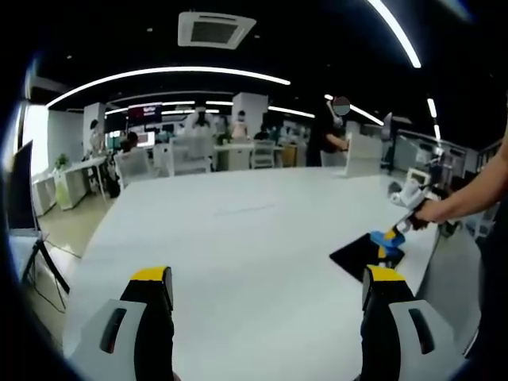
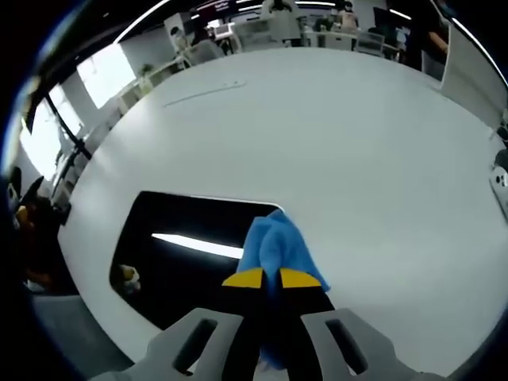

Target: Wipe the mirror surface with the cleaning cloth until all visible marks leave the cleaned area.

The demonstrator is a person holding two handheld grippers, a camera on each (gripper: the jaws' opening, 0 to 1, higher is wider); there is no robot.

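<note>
A dark rectangular mirror (image 2: 182,254) lies flat on the white table (image 2: 333,143), reflecting a ceiling light strip. A blue cleaning cloth (image 2: 278,246) rests on the mirror's right end, and my right gripper (image 2: 266,278) is shut on it. In the left gripper view the mirror (image 1: 357,255) appears small at the right, with the blue cloth (image 1: 386,240) on it and the right gripper (image 1: 390,243) held by a person's hand (image 1: 432,213). My left gripper (image 1: 266,286) stands open above the bare table (image 1: 238,238), holding nothing.
The white table's edge runs close to the mirror's near side. A white panel (image 1: 361,155) stands at the table's far side. Desks, chairs and people fill the office beyond. A tripod (image 1: 40,258) stands left of the table.
</note>
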